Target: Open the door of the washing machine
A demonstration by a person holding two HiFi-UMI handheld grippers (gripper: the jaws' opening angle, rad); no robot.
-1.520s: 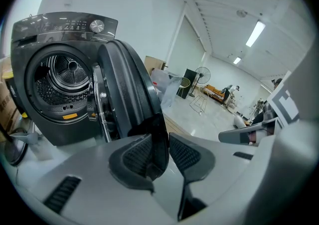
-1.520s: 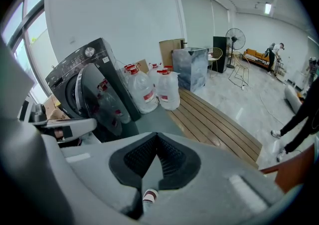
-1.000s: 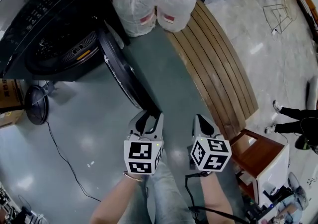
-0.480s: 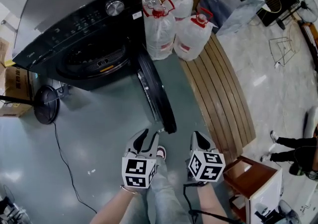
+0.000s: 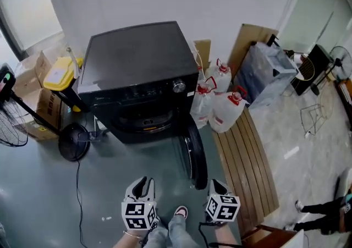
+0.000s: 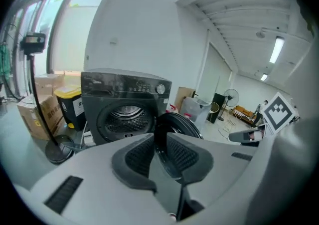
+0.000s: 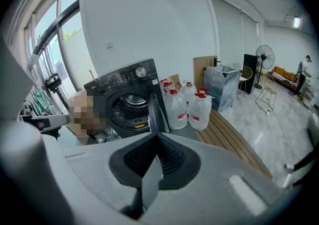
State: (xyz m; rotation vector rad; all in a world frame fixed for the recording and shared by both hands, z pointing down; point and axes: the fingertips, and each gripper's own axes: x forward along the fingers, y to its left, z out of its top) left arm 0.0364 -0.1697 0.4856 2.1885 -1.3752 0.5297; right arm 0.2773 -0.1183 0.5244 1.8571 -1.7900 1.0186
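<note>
Black washing machine (image 5: 137, 76), its round door (image 5: 197, 156) swung open on the side nearest the jugs (image 5: 220, 110). Well in front of the machine, the left tool (image 5: 139, 187) is closing on nothing. The right tool (image 5: 216, 186) is pressed together, empty. The jugs' labels are too small to read.

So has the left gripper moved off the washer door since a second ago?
Yes. The left gripper has pulled back from the washing machine door; floor now separates them. Jaws closing, empty.
</note>
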